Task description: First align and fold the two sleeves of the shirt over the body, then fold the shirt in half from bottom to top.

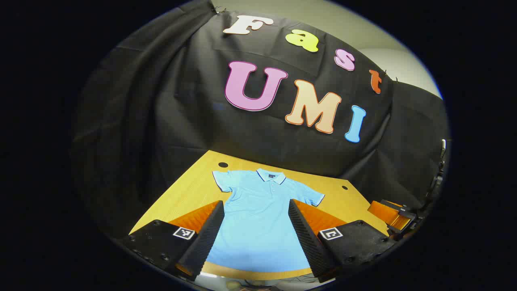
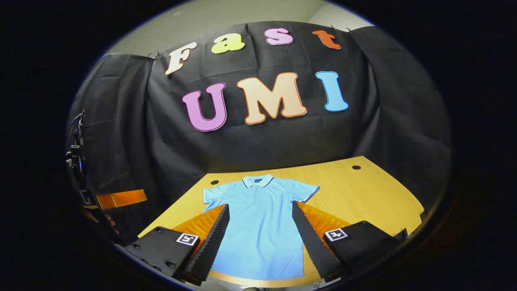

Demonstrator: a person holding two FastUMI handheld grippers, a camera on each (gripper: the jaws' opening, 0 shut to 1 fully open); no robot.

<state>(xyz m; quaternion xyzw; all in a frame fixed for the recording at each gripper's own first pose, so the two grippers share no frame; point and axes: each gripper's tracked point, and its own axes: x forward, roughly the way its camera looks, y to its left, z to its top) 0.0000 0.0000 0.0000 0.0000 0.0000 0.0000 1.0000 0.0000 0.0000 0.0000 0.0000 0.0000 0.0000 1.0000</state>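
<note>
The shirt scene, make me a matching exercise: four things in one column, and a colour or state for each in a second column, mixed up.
Column one:
1. shirt
2. table
3. collar
4. left gripper

Column two:
A. open, above the near edge of the table
B. light blue, lying flat with both sleeves spread out
C. yellow wood with small dark round holes
D. edged with a dark stripe, at the far end of the shirt

Pairs: 1-B, 2-C, 3-D, 4-A
</note>
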